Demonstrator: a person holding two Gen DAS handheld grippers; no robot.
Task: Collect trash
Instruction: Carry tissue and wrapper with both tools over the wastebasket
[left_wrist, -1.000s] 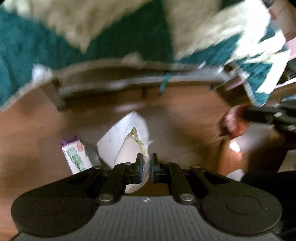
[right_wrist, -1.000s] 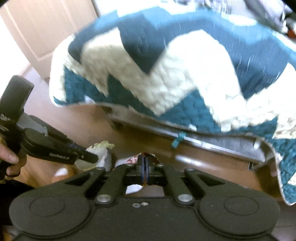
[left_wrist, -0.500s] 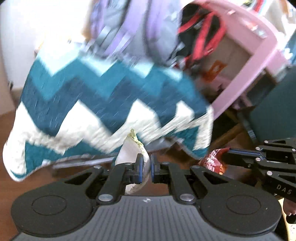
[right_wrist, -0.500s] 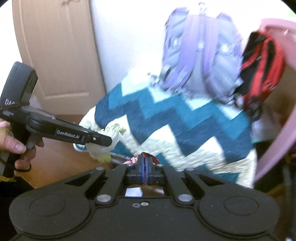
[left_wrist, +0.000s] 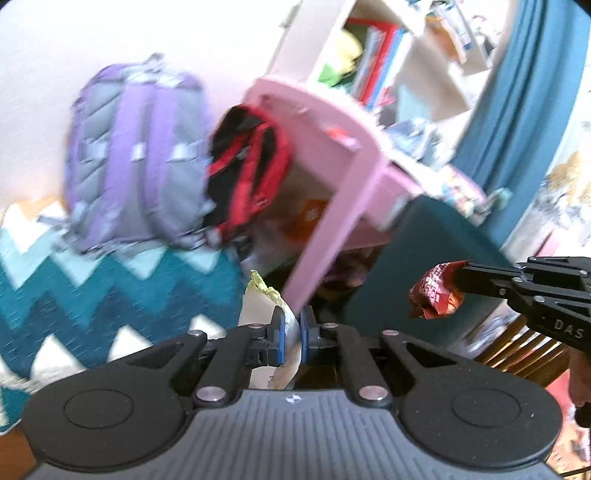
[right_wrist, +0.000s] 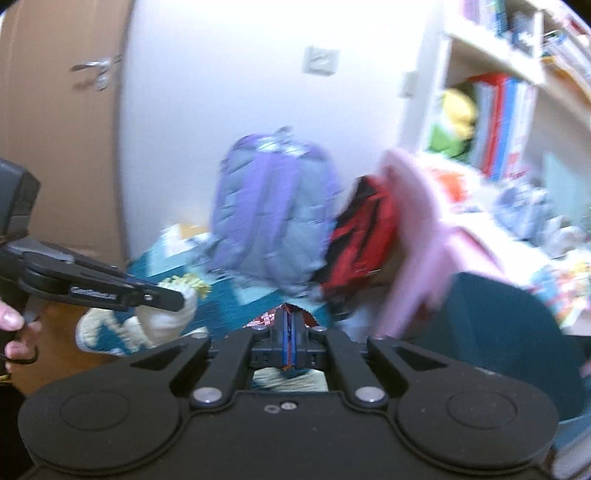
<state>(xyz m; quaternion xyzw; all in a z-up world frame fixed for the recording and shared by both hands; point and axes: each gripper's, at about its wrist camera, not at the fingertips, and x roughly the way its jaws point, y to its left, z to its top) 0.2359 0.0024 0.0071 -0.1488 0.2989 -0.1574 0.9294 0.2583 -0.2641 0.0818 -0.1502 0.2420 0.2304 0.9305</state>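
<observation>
A: What does each gripper hold?
B: The left gripper (left_wrist: 290, 329) is clamped on a white wrapper (left_wrist: 258, 306); the right gripper (right_wrist: 288, 334) is pinched tight on a red wrapper (left_wrist: 436, 295).
A: What changed?
B: A second ago both were low over the floor by the quilt (left_wrist: 92, 288). Now they're raised, facing the backpack (right_wrist: 271, 210) and shelf (right_wrist: 491, 70) of books.

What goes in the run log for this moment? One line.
left tool: shut on white wrapper | right tool: shut on red wrapper | both raised
</observation>
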